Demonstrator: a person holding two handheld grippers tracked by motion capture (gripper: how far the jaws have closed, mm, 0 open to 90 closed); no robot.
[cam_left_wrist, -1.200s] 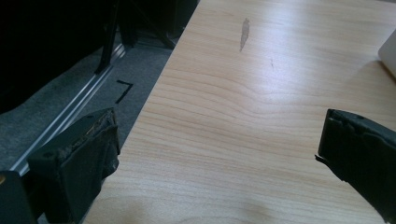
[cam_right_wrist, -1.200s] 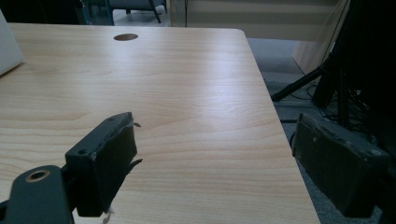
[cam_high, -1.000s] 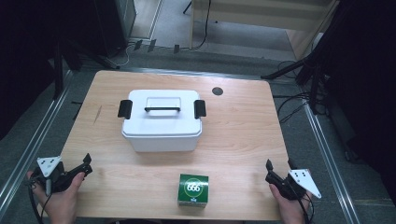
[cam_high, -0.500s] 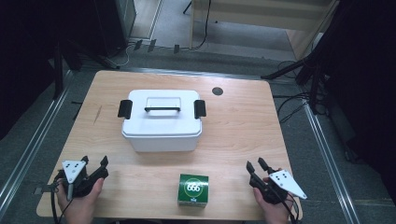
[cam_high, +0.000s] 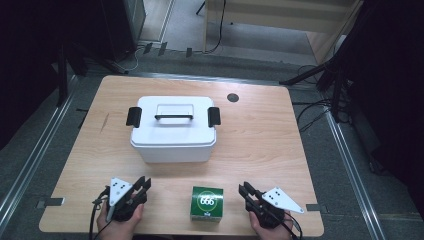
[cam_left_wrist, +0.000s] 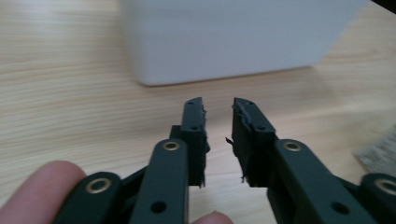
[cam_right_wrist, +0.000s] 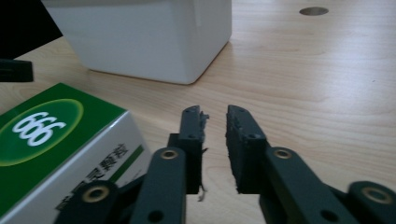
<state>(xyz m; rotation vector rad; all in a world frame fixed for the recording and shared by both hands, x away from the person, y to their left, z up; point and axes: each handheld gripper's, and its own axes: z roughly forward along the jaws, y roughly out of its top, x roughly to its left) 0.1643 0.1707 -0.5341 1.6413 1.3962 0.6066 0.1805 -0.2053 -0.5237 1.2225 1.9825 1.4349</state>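
A white rectangular plastic storage box (cam_high: 173, 130) sits a little toward 10 o'clock from the middle of the light wooden table (cam_high: 260, 140). Its flat white lid (cam_high: 172, 112) is on, with a black carry handle (cam_high: 173, 117) lying across the top and a black latch at each short end, one at 9 o'clock (cam_high: 133, 116) and one at 3 o'clock (cam_high: 214, 116). With the lid shut, what is inside cannot be seen. In the left gripper view the box's pale front wall (cam_left_wrist: 233, 39) fills the space ahead at 12 o'clock; in the right gripper view its corner (cam_right_wrist: 140, 37) stands at 11 o'clock.

At the near edge, at 6 o'clock, lies a small green and white cardboard box (cam_high: 207, 203), apart from the storage box and between the two grippers.

The left gripper (cam_high: 143, 185) rests low over the table at 7 o'clock, held in a hand (cam_high: 120, 220) entering from the bottom edge, with its jaws aimed toward 1 o'clock. Its jaws stand a narrow gap apart with nothing between them (cam_left_wrist: 218, 121). A fingertip (cam_left_wrist: 42, 186) shows beside the left jaw arm.

The right gripper (cam_high: 246, 191) sits at 5 o'clock, just beside the green box, its jaws aimed toward 10 o'clock and its grey three-cornered plate (cam_high: 281, 199) on top. Its jaws are likewise slightly parted and hold nothing (cam_right_wrist: 215, 128).

The green box's top bears "666" in white inside a lighter green oval (cam_right_wrist: 39, 128). Its white side carries dark printed characters too blurred to read. A small dark round hole (cam_high: 232, 97) marks the table at 1 o'clock.
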